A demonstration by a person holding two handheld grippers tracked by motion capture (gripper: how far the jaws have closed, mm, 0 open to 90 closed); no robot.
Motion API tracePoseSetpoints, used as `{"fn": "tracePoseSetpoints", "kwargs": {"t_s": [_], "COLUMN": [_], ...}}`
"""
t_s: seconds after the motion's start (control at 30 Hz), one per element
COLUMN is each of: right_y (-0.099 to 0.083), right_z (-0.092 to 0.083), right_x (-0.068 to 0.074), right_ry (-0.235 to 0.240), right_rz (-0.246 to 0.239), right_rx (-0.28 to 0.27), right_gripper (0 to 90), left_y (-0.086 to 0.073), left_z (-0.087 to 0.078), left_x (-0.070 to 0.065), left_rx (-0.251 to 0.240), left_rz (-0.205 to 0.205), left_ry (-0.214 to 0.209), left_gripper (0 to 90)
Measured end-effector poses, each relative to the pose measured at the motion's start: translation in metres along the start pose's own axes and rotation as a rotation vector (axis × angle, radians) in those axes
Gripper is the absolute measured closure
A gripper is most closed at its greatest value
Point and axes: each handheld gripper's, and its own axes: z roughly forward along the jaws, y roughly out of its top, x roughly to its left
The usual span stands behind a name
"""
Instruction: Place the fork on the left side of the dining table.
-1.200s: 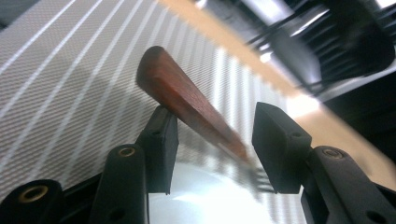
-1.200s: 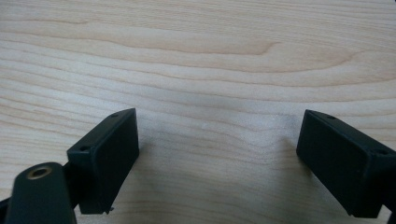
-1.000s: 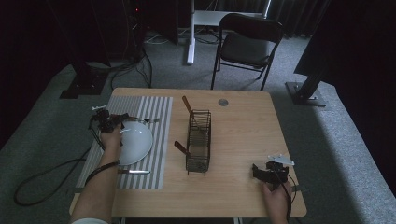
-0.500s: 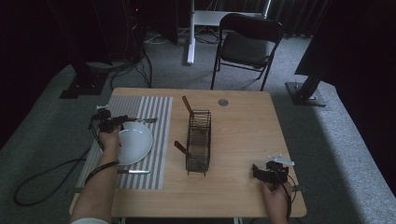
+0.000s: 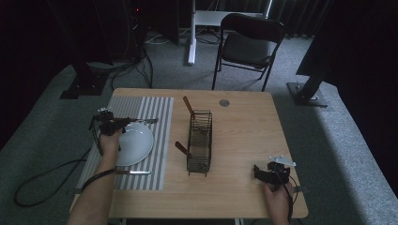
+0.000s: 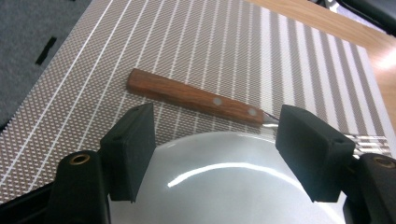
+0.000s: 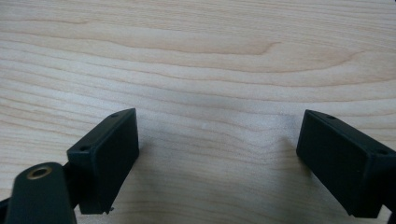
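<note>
A white plate lies on the striped placemat at the table's left. A fork with a wooden handle rests just beyond the plate's far rim. My left gripper hovers open over that rim. In the left gripper view its jaws stand wide apart above the plate, with the wooden handle lying across just ahead of them. My right gripper is open and empty near the front right corner, above bare wood.
A black wire basket stands mid-table with two wooden-handled utensils leaning in it. A knife lies on the placemat in front of the plate. A small round disc sits near the far edge. A chair stands behind.
</note>
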Motion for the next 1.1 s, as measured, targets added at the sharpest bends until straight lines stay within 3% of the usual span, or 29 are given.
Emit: {"fn": "tracePoseSetpoints", "kwargs": {"t_s": [0.03, 0.17, 0.23, 0.47, 0.7, 0.9, 1.1], "right_y": [0.0, 0.0, 0.0, 0.0, 0.0, 0.0, 0.0], "right_z": [0.0, 0.0, 0.0, 0.0, 0.0, 0.0, 0.0], "right_x": [0.0, 0.0, 0.0, 0.0, 0.0, 0.0, 0.0], "right_ry": [0.0, 0.0, 0.001, 0.002, 0.002, 0.002, 0.002], "right_rz": [0.0, 0.0, -0.002, -0.003, -0.003, -0.003, -0.003], "right_rx": [0.0, 0.0, 0.0, 0.0, 0.0, 0.0, 0.0], "right_gripper": [12.6, 12.6, 12.6, 12.6, 12.6, 12.6, 12.6], "left_y": [-0.001, -0.002, -0.004, -0.008, -0.014, -0.02, -0.026], "left_z": [-0.002, -0.009, -0.012, -0.023, -0.032, -0.042, -0.05], "left_x": [-0.001, -0.002, -0.003, -0.011, -0.018, -0.018, -0.015], "left_rx": [-0.008, -0.018, -0.026, -0.021, -0.025, -0.035, -0.043], "left_rz": [0.01, -0.012, -0.004, 0.076, 0.135, 0.143, 0.18], "left_ry": [0.007, -0.026, -0.044, -0.032, -0.057, -0.079, -0.053], "left_gripper": [28.8, 25.7, 19.1, 19.0, 19.0, 19.0, 19.0]}}
